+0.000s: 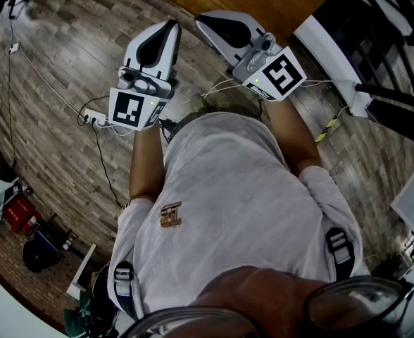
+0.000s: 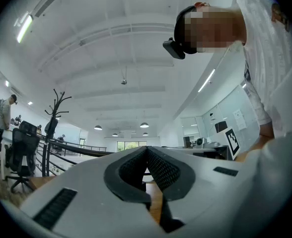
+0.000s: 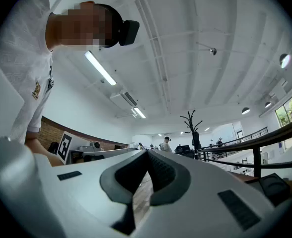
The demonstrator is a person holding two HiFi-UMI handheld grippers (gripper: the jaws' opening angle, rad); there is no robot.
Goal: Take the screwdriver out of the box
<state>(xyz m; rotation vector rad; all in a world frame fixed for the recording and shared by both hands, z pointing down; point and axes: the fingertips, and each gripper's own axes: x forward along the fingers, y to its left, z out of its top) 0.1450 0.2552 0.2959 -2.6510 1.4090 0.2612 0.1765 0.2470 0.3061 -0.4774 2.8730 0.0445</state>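
1. The left tongs (image 1: 167,27) are held in front of the person's white shirt (image 1: 228,189), above the wooden floor (image 1: 52,139).
2. In the left gripper view its two jaws are pressed together at the tips, and nothing is between them.
3. The right tongs (image 1: 201,21) are just beside the left ones, and the tips of both point away from the body.
4. The right jaws also meet at the tips and hold nothing.
5. Both gripper views look across a large room and up at the white ceiling (image 3: 185,43).
6. The screwdriver and the box do not show in any view.
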